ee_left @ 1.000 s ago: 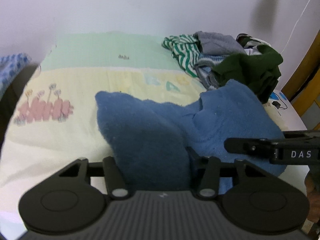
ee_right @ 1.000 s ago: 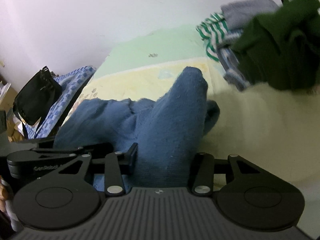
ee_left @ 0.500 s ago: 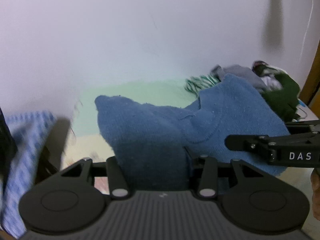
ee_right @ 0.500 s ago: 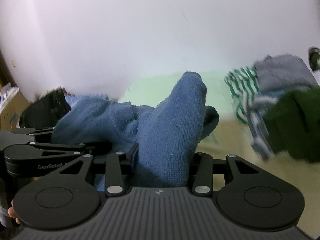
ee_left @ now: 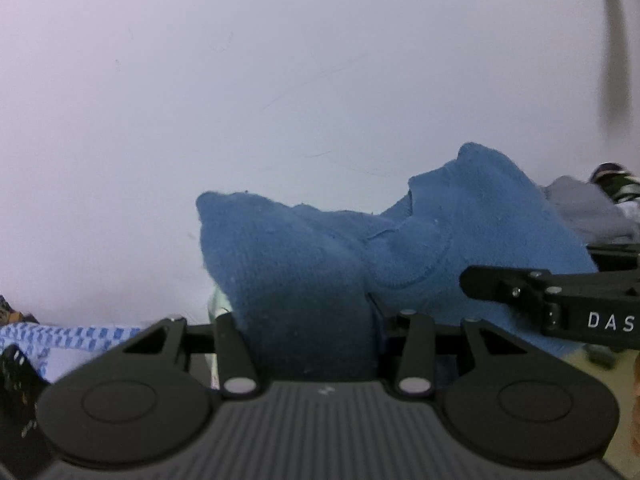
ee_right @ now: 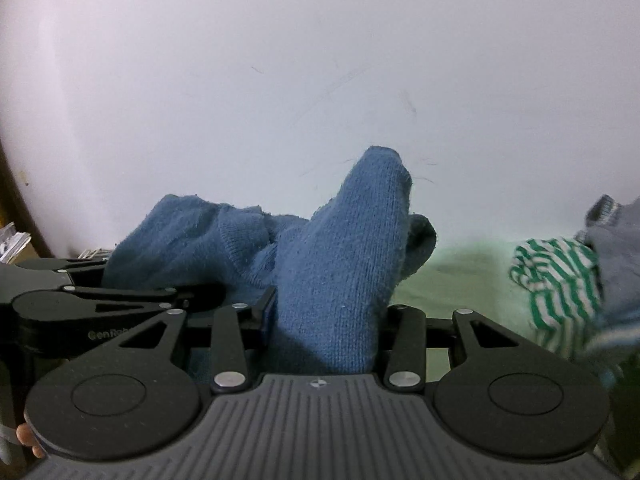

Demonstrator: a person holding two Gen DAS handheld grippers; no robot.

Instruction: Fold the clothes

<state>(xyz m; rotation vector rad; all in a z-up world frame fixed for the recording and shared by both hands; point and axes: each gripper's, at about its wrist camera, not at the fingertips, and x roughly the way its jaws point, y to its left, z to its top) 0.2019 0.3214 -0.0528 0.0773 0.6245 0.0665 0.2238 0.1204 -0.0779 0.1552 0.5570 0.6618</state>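
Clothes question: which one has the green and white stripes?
The striped garment in the pile at the right, lying on the pale green bed sheet. The grey garment beside it and the blue knitted sweater in the grippers are plain.

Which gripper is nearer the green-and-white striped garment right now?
Right. The right gripper, shut on the blue knit garment, has the green-and-white striped garment just off to its right. The left gripper sits on its far side, gripping the same knit.

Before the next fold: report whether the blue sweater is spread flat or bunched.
Bunched: the blue sweater bulges from both grippers in thick folds.
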